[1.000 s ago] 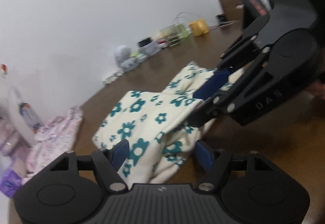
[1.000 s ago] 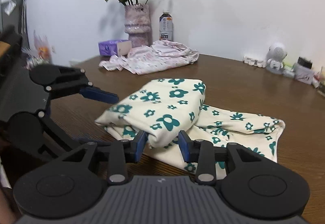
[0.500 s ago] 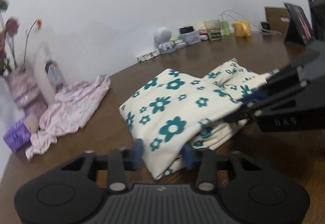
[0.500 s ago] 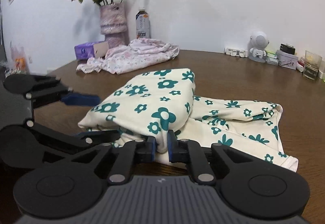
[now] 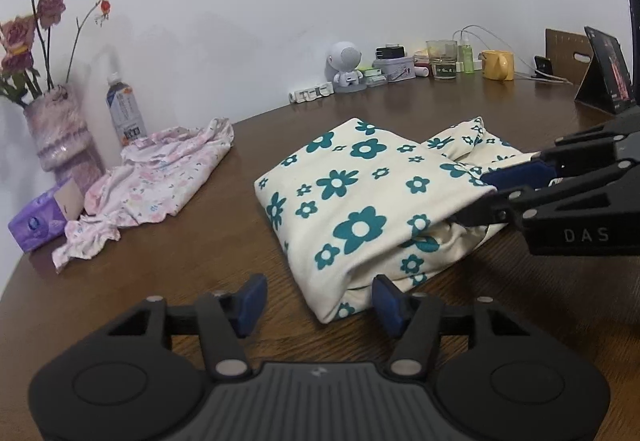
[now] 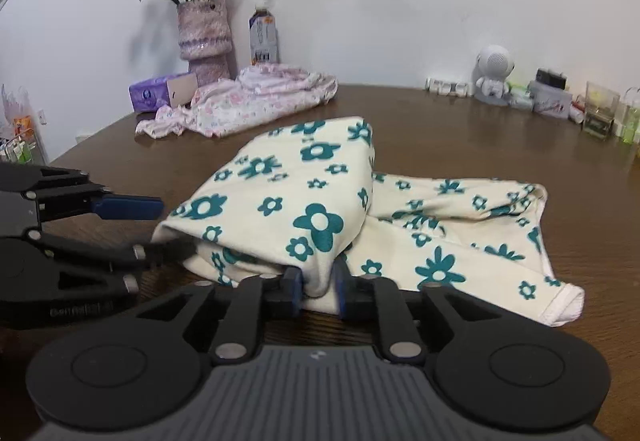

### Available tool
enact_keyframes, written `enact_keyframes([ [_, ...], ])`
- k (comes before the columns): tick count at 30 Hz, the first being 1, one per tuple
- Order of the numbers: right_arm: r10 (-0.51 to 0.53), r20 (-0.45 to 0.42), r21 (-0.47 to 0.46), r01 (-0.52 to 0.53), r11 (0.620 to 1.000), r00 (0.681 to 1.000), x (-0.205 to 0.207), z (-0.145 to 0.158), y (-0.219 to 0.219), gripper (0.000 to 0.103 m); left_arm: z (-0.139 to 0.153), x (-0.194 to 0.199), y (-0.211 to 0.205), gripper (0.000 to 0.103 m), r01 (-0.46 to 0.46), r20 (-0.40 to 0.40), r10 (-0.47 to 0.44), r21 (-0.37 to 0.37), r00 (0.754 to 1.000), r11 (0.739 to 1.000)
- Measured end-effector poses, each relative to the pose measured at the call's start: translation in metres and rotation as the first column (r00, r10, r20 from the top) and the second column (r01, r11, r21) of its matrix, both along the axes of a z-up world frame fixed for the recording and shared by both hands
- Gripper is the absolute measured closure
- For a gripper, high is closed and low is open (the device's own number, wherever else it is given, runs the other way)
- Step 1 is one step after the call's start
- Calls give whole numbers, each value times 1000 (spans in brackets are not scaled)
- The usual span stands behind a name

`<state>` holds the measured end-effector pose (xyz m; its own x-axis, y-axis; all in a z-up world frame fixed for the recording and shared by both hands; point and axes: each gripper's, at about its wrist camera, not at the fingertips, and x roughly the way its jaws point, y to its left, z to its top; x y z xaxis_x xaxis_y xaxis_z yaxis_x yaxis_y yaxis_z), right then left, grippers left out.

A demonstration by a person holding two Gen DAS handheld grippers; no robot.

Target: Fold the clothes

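Note:
A cream garment with teal flowers (image 5: 360, 193) lies folded over on the brown table (image 5: 200, 261). Its near corner sits between the fingers of my left gripper (image 5: 320, 301), whose jaws are opening; the left pad stands clear of the cloth. My right gripper (image 6: 317, 290) has a thick fold of the same garment (image 6: 304, 193) filling the gap between its pads, and its jaws are opening a little. In the right wrist view the left gripper (image 6: 152, 229) sits at the fold's left edge, its lower finger under the cloth.
A pink printed garment (image 5: 160, 177) lies crumpled at the back left, beside a purple tissue pack (image 5: 40, 217), a vase of flowers (image 5: 60, 129) and a bottle (image 5: 124, 113). Small items, a yellow mug (image 5: 498, 65) and a tablet (image 5: 608, 73) line the far edge.
The left gripper rolled level, closed on the garment's corner, then spread again. The right gripper's jaws pinched the fold tight and have since widened slightly. The garment stayed folded on the table.

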<state>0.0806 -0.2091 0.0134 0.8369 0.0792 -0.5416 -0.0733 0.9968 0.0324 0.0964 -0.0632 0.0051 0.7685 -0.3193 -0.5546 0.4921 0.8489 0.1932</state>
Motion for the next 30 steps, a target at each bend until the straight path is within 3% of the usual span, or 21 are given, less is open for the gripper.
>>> enact_keyframes([
  [1, -5, 14, -10, 5, 1000, 1000, -3, 2, 1, 72, -1, 2, 1, 61, -3, -15, 3, -8, 1000, 1000],
  [3, -3, 23, -24, 3, 1000, 1000, -3, 5, 4, 73, -2, 7, 4, 80, 10, -68, -14, -57, 998, 998],
  [5, -1, 32, -39, 2, 999, 999, -2, 7, 6, 90, 0, 8, 9, 89, -1, -72, -6, -91, 997, 996],
  [6, -1, 11, -34, 2, 999, 1000, 1, 5, 6, 92, 0, 9, 11, 90, -3, -75, -5, -102, 997, 995],
  [9, -15, -24, -39, 14, 999, 1000, 5, -2, 4, 96, 3, 8, 15, 87, 3, -89, -15, -129, 996, 992],
  [11, -15, -28, -34, 14, 999, 999, 5, -4, 4, 95, 4, 8, 18, 77, 11, -98, -26, -145, 995, 989],
  [12, -12, -27, -34, 11, 999, 1000, 5, -4, 4, 94, 9, 4, 22, 65, 32, -92, -47, -166, 995, 986],
  [13, -8, -28, -27, 8, 1000, 1000, 4, -3, 3, 89, 13, 1, 25, 53, 52, -85, -69, -186, 994, 981],
  [16, 18, -24, 24, -18, 1000, 1000, -5, 5, -5, 67, 31, -1, 34, 43, 87, -41, -100, -237, 994, 968],
  [18, 32, 7, 77, -33, 997, 999, -15, 17, -17, 66, 41, 7, 32, 38, 86, -22, -94, -237, 995, 968],
  [21, 32, 65, 155, -42, 987, 997, -18, 39, -31, 66, 56, 19, 28, 38, 84, 5, -85, -236, 996, 968],
  [24, 46, 83, 147, -58, 987, 995, 7, 52, -33, 67, 53, 37, 11, 42, 107, -43, -117, -192, 992, 975],
  [28, 30, -27, 141, -26, 990, 999, 58, 37, -35, 90, 31, 50, 1, 45, 123, -130, -144, -158, 981, 980],
  [30, 7, -62, 139, 2, 990, 998, 65, 23, -38, 93, 24, 55, 3, 45, 123, -153, -150, -170, 977, 978],
])
